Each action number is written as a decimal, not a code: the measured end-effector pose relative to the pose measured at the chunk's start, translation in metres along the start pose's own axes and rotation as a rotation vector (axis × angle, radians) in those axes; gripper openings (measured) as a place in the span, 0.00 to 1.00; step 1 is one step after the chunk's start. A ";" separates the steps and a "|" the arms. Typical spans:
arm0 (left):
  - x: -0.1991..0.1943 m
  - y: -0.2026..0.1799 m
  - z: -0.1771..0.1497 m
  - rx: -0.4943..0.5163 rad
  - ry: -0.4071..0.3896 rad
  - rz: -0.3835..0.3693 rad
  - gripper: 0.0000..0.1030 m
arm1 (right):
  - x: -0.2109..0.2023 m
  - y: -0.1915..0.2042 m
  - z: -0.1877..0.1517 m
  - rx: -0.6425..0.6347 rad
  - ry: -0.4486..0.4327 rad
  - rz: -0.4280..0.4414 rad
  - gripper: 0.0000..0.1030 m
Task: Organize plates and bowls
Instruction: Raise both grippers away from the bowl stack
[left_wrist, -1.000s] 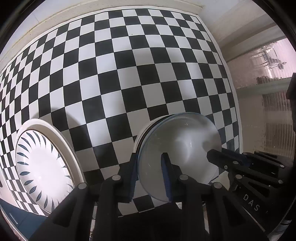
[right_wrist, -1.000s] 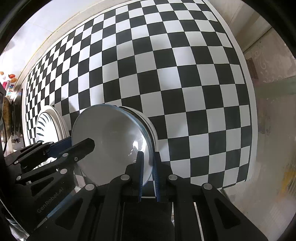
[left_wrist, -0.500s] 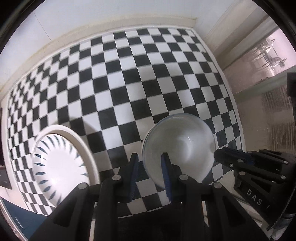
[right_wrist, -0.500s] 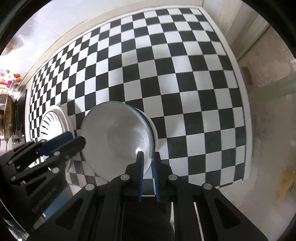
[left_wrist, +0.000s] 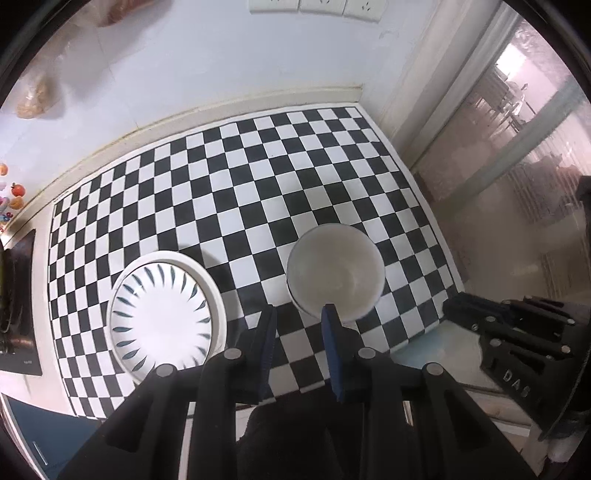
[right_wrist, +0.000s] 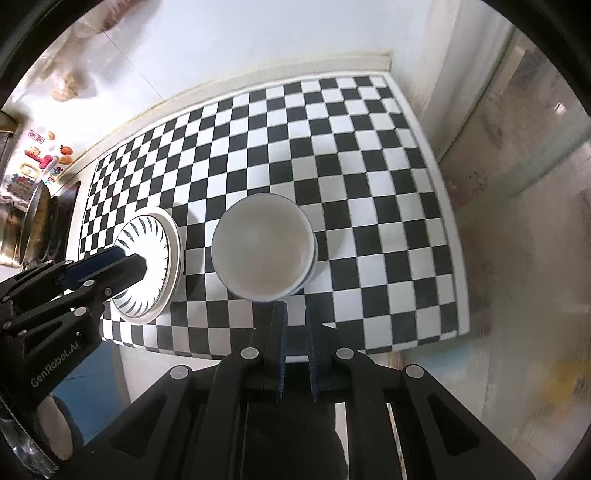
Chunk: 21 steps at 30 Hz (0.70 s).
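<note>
A white bowl (right_wrist: 263, 246) sits upright on a black-and-white checkered mat (right_wrist: 369, 184) covering the bench, with a leaf-patterned plate (left_wrist: 162, 314) lying flat beside it to the left. The left tool (left_wrist: 299, 325) hovers above the mat, fingers spread and holding nothing. The right tool (right_wrist: 295, 314) hangs just short of the bowl, fingers slightly parted, also holding nothing.

A white bowl (right_wrist: 263, 246) is seen upright on the checkered mat (right_wrist: 369, 192), with a blue-patterned plate (right_wrist: 155, 266) placed just beside it on the left. The right gripper (right_wrist: 295, 314) is held above the near edge of the mat (its jaws are slightly parted, nothing between them), and the left gripper (right_wrist: 122, 264) is seen over the plate.
</note>
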<state>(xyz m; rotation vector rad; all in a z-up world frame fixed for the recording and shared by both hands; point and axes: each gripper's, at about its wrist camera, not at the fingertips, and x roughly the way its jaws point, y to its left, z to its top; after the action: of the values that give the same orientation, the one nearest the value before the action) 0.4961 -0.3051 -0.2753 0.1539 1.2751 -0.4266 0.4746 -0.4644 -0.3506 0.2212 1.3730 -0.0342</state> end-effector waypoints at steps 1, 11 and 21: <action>-0.007 0.000 -0.005 0.005 -0.010 -0.002 0.22 | -0.006 0.001 -0.004 0.003 -0.008 0.003 0.13; -0.055 -0.005 -0.036 0.030 -0.111 0.026 0.23 | -0.065 0.015 -0.040 -0.012 -0.119 -0.012 0.13; -0.086 -0.014 -0.053 0.039 -0.218 0.061 0.23 | -0.097 0.022 -0.057 -0.012 -0.180 -0.004 0.13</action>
<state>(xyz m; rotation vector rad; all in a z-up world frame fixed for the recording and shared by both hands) 0.4236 -0.2805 -0.2080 0.1742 1.0458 -0.4041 0.4038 -0.4435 -0.2631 0.2001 1.1939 -0.0484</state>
